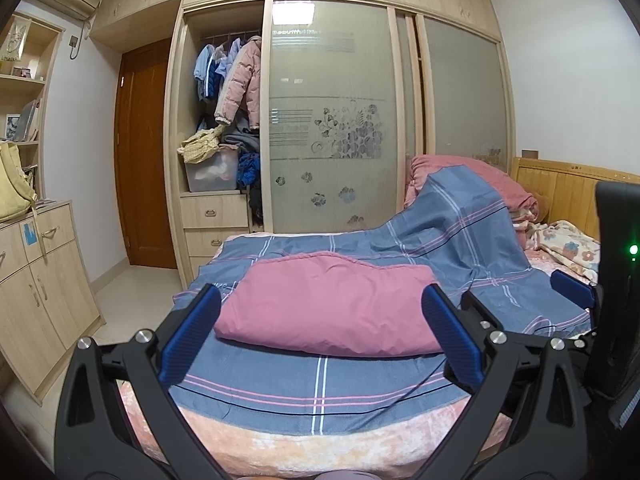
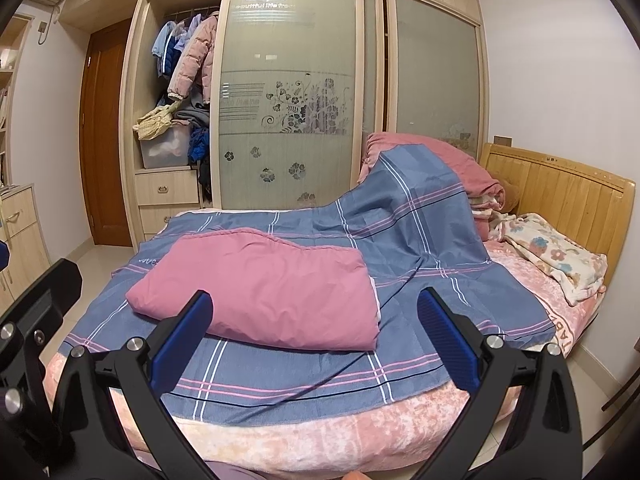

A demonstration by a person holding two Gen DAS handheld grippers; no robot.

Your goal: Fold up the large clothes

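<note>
Both grippers hover at the near edge of the bed (image 2: 320, 436), side by side, pointing toward the wardrobe (image 1: 332, 120). Left gripper (image 1: 320, 332) has its jaws spread wide and holds nothing; the pink folded cloth (image 1: 328, 304) shows between its blue pads (image 1: 188, 336) but past the tips, no contact. Right gripper (image 2: 316, 336) likewise has its jaws wide apart and empty. The pink folded cloth (image 2: 260, 288) lies as a thick flat bundle on the blue plaid sheet (image 2: 360, 364), near the front of the bed and left of centre in the right wrist view. The sheet is spread over the pink mattress cover and rises at the back right over a pile of pink bedding (image 2: 440, 160). A floral blanket (image 2: 560, 256) lies crumpled by the wooden headboard (image 2: 560, 184). The wardrobe's left bay is open, with jackets (image 1: 240, 80) hanging and a plastic bin (image 1: 212, 172) below. The right gripper's body (image 1: 616, 280) shows at the right edge of the left wrist view.
</note>
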